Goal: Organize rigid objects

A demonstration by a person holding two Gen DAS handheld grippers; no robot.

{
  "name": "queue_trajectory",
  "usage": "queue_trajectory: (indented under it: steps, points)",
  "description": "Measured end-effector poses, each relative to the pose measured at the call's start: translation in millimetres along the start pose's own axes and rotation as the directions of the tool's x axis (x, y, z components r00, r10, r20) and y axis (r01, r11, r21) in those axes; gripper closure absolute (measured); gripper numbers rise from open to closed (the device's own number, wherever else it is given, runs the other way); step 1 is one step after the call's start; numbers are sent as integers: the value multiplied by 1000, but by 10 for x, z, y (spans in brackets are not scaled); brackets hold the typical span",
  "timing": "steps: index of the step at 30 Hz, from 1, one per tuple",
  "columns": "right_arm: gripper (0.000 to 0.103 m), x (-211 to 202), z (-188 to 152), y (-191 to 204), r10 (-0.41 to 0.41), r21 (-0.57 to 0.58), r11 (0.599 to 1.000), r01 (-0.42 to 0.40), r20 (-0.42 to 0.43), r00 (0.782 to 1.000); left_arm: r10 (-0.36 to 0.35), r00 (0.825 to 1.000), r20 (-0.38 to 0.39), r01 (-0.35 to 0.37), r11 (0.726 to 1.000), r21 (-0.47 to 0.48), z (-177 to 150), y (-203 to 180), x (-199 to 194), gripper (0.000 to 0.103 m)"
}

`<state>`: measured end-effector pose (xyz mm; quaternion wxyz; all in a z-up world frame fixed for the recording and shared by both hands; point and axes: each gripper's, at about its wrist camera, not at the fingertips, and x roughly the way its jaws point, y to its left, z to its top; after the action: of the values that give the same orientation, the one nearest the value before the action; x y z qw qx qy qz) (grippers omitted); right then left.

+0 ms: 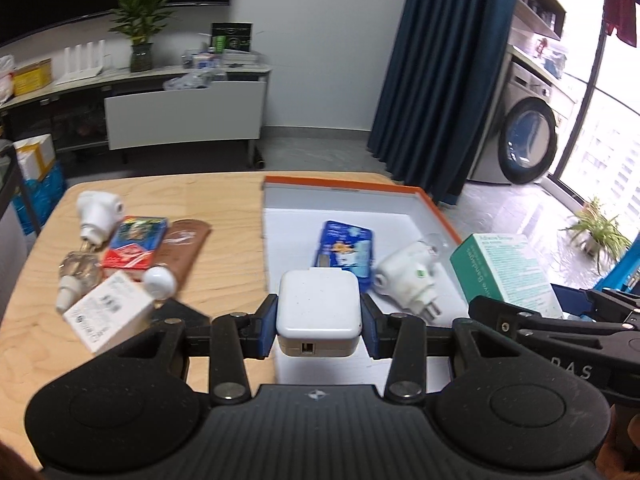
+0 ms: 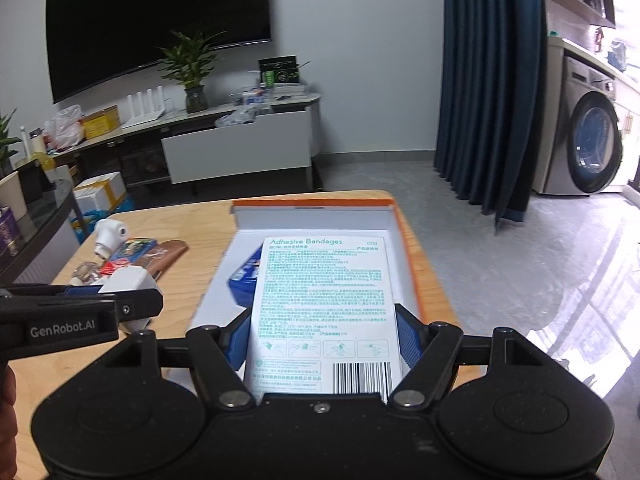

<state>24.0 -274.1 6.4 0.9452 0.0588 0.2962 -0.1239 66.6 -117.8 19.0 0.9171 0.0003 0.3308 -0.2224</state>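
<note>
My left gripper is shut on a white square charger, held above the near edge of the orange-rimmed white box. Inside that box lie a blue packet and a white plug-in device. My right gripper is shut on a white and green adhesive bandages box, held over the same orange-rimmed box. From the left wrist view, the bandages box and the right gripper's black body show at the right edge. The left gripper's body appears at the left of the right wrist view.
On the wooden table left of the box lie a white plug-in device, a red and blue card pack, a brown case, a white carton, a bulb and a glass piece. Beyond are a TV cabinet, blue curtain and washing machine.
</note>
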Motion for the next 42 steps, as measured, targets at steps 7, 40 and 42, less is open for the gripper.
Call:
queue_trajectory:
  steps: [7,40,42]
  points:
    - [19,-61,-16,-207,-57,46,997,56,6,998,-71,996,-49,73,997,33,145,-254,179,61]
    - [19,1,153,-348,-15,9,1000,15,36,999,-17,1000,3,17,998,57,276,-414,122,60]
    - [19,0,168,-351,-16,7,1000,16,37,999,-15,1000,7,15,998,59,282,-415,114,60]
